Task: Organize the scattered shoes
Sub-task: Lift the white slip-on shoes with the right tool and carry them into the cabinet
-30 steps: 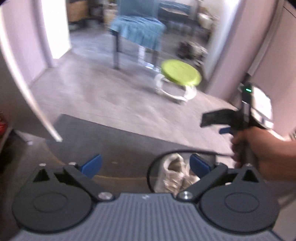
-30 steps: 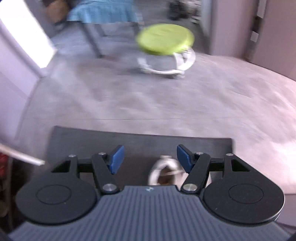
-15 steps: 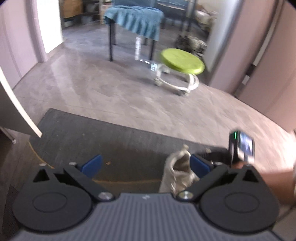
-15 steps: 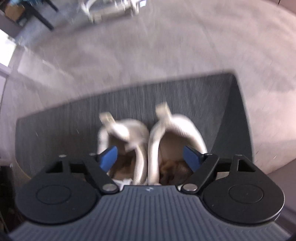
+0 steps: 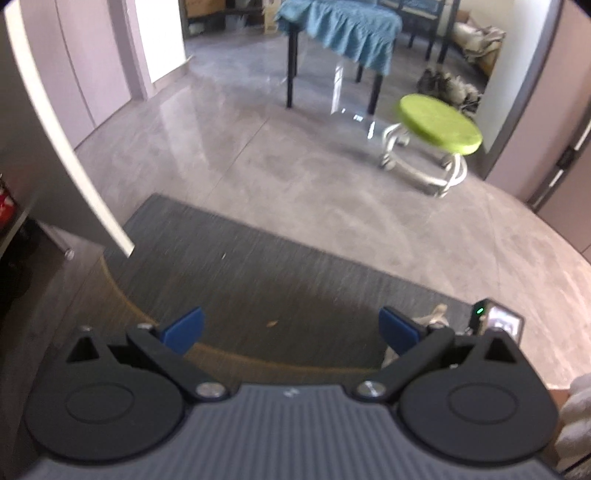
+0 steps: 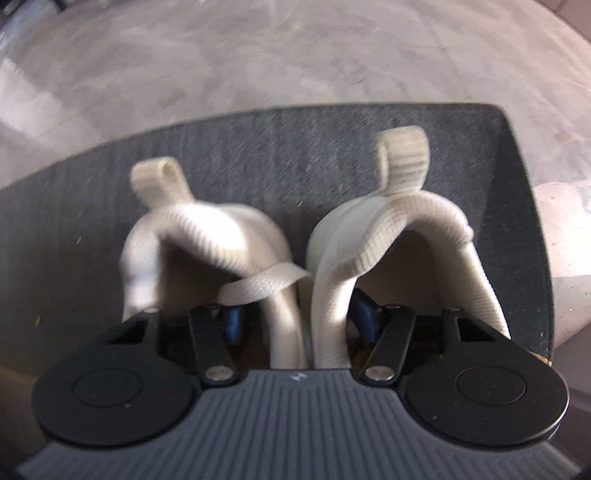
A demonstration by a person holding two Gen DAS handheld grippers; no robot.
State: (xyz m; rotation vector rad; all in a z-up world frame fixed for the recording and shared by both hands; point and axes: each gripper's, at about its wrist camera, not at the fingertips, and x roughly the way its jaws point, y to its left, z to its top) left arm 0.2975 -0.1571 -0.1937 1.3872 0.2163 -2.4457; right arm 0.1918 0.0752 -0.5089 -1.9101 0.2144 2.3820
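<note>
Two cream shoes (image 6: 295, 258) stand side by side on the dark mat (image 6: 258, 155), heel loops up. Right gripper (image 6: 299, 321) straddles their touching inner collars, one blue finger in each shoe, jaws closing on them, a loose strap draped before its left finger. Left gripper (image 5: 291, 328) hangs wide open over bare mat, holding nothing. Beyond sit a green stool (image 5: 439, 122) and a blue-draped chair (image 5: 343, 33).

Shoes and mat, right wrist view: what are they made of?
Shoes: cream knit or woven fabric, matte; ribbed collar weave and webbing heel loops show it. Mat: dark grey, ribbed low-pile textile by its fine lines, though blur leaves rubber backing or fibre type open.
</note>
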